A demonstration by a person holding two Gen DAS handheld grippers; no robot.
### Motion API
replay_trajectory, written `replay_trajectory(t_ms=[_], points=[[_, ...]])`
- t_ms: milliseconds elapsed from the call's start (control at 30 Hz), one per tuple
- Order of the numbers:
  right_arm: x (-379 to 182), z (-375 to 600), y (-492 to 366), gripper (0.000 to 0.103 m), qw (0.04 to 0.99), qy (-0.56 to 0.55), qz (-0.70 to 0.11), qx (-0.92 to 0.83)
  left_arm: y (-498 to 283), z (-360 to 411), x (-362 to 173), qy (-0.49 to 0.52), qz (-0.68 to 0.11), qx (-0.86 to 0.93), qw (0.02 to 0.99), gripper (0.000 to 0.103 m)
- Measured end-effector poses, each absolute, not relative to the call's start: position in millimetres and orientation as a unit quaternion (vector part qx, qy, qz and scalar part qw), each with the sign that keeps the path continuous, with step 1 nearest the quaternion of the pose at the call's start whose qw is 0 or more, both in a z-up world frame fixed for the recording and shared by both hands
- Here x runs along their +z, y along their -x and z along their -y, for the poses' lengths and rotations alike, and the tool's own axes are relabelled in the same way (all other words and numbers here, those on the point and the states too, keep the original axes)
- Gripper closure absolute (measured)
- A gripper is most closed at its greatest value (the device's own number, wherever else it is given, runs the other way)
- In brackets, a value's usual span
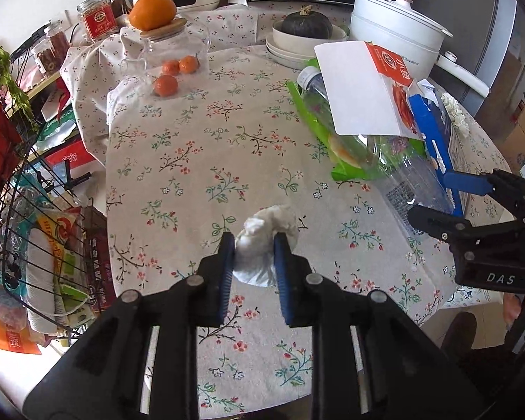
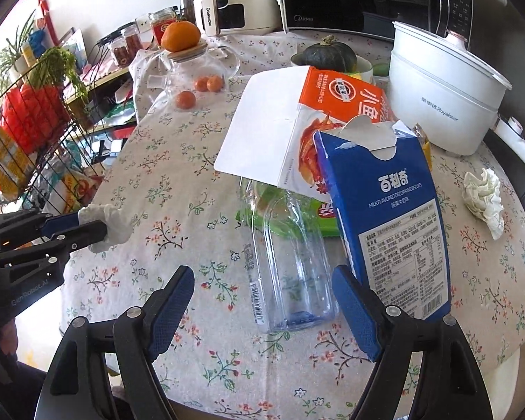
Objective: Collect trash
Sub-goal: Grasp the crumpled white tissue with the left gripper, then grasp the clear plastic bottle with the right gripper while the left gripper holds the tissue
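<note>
The crumpled white tissue (image 1: 262, 241) sits pinched between the blue pads of the left gripper (image 1: 253, 245), near the front of the floral tablecloth (image 1: 192, 161), with bare cloth open to its left and ahead; the right gripper (image 2: 266, 280) stands spread wide around a clear plastic bottle (image 2: 290, 269), beside a torn blue biscuit box (image 2: 395, 231); a second wadded tissue (image 2: 483, 196) lies near the table's right edge.

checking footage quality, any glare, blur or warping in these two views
Left wrist view: strong fisheye bending at the edges, dark corners, sharp on the crumpled tissue in the left gripper. Right wrist view: same warping, window glare top left, the clear bottle crisp before the open right gripper.
</note>
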State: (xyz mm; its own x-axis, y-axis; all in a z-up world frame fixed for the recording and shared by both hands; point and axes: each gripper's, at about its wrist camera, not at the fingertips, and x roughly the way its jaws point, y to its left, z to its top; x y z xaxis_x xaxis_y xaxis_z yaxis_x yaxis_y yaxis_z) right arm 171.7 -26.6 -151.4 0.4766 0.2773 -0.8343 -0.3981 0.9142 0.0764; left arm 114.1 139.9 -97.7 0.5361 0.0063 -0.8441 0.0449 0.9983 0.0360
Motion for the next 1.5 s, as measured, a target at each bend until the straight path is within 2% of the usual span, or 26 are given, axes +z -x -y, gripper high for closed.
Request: replay_trajectory(t_ms=[300, 400, 500, 600, 1500], points=[[-171.9, 14.5, -190.3, 0.024, 0.854, 0.078, -0.485, 0.171, -109.5, -148.6, -94.2, -0.013, -0.479, -0.015, 0.878, 0.079], [-176.2, 14.6, -193.6, 0.028, 0.852, 0.081, -0.491, 0.165, -110.0, -149.1, -95.6, -0.01, -0.482, -0.015, 0.876, 0.079], [-183.0, 14.3, -195.8, 0.038, 0.844, 0.084, -0.504, 0.163, -109.6, -147.0, -96.5, -0.011, -0.482, -0.016, 0.876, 0.079], [-180.8, 14.1, -193.3, 0.04, 0.845, 0.088, -0.501, 0.164, -109.4, -145.4, -95.7, -0.012, -0.481, -0.017, 0.876, 0.079], [-77.0, 35.9, -120.5, 0.042, 0.885, 0.039, -0.384, 0.262, -99.2, -150.8, -67.5, 0.025, -0.437, -0.016, 0.899, 0.079]])
